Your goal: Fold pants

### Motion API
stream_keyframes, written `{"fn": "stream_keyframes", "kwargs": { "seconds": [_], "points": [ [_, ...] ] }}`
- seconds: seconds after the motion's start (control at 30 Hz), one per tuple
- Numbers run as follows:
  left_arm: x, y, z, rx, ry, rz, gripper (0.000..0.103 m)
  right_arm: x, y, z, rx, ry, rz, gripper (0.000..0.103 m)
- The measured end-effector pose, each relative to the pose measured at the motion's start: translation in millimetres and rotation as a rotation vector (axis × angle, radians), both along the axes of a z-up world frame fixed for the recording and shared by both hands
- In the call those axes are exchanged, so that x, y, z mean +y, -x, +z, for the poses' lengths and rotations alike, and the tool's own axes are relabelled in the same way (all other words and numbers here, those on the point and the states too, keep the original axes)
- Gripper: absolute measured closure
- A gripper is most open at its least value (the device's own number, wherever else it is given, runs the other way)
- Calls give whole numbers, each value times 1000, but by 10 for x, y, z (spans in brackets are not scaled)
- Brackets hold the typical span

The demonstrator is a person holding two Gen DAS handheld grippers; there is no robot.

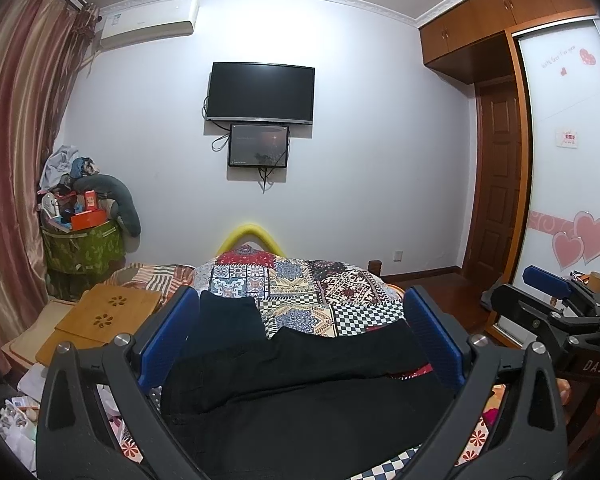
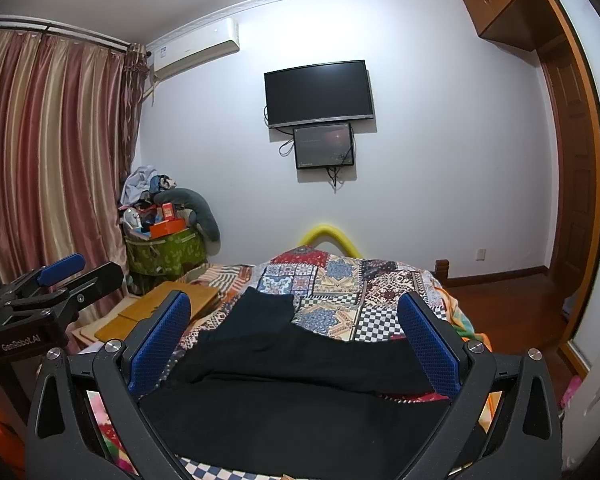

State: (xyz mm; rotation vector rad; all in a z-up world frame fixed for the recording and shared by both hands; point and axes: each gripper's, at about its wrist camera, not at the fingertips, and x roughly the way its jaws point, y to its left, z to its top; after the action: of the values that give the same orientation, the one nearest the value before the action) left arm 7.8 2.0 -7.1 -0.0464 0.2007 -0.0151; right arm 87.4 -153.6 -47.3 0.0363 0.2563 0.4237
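Black pants [image 1: 300,384] lie spread on the patchwork bedspread [image 1: 300,280], one leg reaching away toward the far end, the other lying across to the right. They show the same way in the right wrist view [image 2: 292,380]. My left gripper [image 1: 300,320] is open above the pants, holding nothing. My right gripper [image 2: 296,328] is open too, above the pants and empty. The right gripper also shows at the right edge of the left wrist view [image 1: 556,292]. The left gripper shows at the left of the right wrist view [image 2: 56,276].
Wooden boards [image 1: 108,312] lie on the bed's left side. A green bin [image 1: 80,248] piled with clutter stands by the curtain [image 1: 16,160]. A TV [image 1: 260,92] hangs on the far wall. A wardrobe [image 1: 568,140] and door are at right.
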Motion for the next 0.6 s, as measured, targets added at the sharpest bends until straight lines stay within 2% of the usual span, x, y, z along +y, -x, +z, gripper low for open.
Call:
{"fn": "stream_keyframes", "kwargs": {
  "seconds": [0.6],
  "points": [
    [10,-7,-4,1,7,-1,0,8,13,-4,-2,-4,2,0]
  ]
}}
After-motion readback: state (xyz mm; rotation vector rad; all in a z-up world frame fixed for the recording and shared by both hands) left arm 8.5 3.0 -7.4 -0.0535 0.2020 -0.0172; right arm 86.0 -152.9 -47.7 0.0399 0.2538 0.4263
